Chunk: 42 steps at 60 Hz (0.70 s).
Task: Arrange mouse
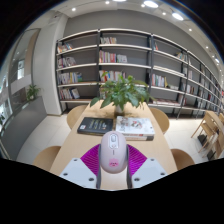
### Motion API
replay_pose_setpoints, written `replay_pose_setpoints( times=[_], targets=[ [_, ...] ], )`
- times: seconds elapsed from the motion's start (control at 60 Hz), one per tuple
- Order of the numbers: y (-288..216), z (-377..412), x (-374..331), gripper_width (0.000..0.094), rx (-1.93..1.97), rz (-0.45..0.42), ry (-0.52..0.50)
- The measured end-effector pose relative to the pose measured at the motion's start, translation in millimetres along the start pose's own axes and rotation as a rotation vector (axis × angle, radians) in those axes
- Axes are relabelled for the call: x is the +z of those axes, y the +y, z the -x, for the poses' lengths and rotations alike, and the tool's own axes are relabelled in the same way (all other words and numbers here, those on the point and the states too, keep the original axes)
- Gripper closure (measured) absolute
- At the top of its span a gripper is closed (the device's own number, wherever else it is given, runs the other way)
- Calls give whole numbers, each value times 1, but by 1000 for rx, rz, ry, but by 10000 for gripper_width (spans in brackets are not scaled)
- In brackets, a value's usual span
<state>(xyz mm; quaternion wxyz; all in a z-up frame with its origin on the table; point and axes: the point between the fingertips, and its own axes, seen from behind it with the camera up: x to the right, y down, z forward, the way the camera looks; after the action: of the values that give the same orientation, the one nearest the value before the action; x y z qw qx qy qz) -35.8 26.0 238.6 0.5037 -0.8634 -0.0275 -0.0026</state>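
Note:
A pale pink and white mouse [113, 155] sits between my gripper's [113, 162] two fingers, its front end pointing away from me. The magenta pads [92, 157] press against both of its sides, so the gripper is shut on it. The mouse is over the near end of a long wooden table [85, 145]. Its underside and whether it touches the table are hidden.
A potted green plant [122, 93] stands in the middle of the table beyond the mouse. A dark book [95, 125] lies to its left and a light one [134, 125] to its right. Wooden chairs [160, 120] flank the table. Bookshelves [130, 65] fill the far wall.

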Motion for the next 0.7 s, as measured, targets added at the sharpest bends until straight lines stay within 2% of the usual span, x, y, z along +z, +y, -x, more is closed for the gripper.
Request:
replay_pose_setpoints(
  times=[0.067, 0.167, 0.233, 0.317, 0.5, 0.7],
  targets=[
    [-25, -47, -17, 587, -2, -43, 22],
    [-7, -113, -38, 587, -9, -58, 72],
    [13, -148, -32, 587, 20, -10, 69],
    [70, -191, -28, 586, 22, 76, 113],
    [205, -210, -2, 587, 35, 289, 93],
    [277, -199, 17, 584, 69, 388, 58]
  ],
)
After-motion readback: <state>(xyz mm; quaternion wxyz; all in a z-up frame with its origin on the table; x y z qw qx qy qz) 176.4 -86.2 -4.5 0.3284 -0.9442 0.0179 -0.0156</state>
